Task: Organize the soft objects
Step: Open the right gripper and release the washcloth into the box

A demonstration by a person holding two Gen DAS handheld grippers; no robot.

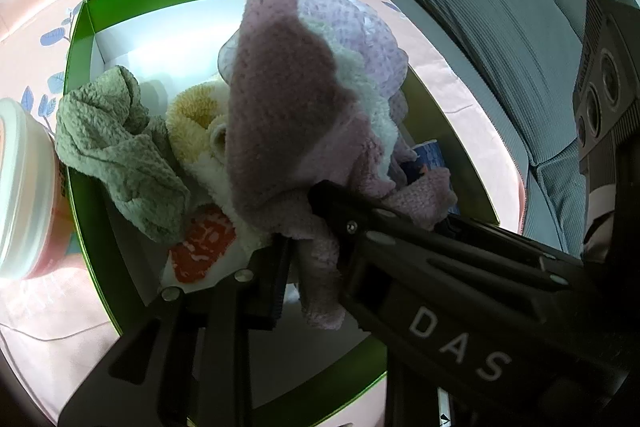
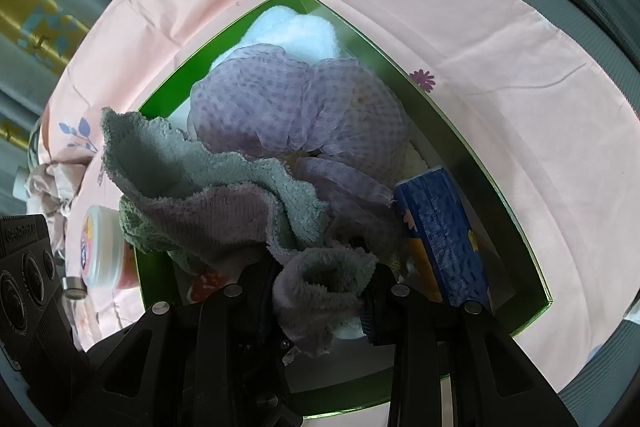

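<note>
A lilac terry towel (image 1: 280, 99) stands up over the green box (image 1: 80, 39). My left gripper (image 1: 310, 241) is shut on its lower edge, and the cloth bunches between the black fingers (image 1: 344, 215). In the right wrist view, my right gripper (image 2: 320, 293) is shut on a rolled fold of a lilac and grey-green towel (image 2: 224, 219) above the same green box (image 2: 460, 131). The box holds a green cloth (image 1: 112, 147), a yellow fluffy piece (image 1: 192, 119), a lilac checked mesh bundle (image 2: 304, 107), a white fluffy item (image 2: 296, 31) and a blue packet (image 2: 440, 235).
A jar with a white lid (image 1: 20, 187) (image 2: 104, 247) stands just outside the box's left wall. The box sits on a pink flowered sheet (image 2: 500, 67) over a grey-blue ribbed sofa (image 1: 500, 7). The other gripper's camera block (image 1: 604, 79) is close at the right.
</note>
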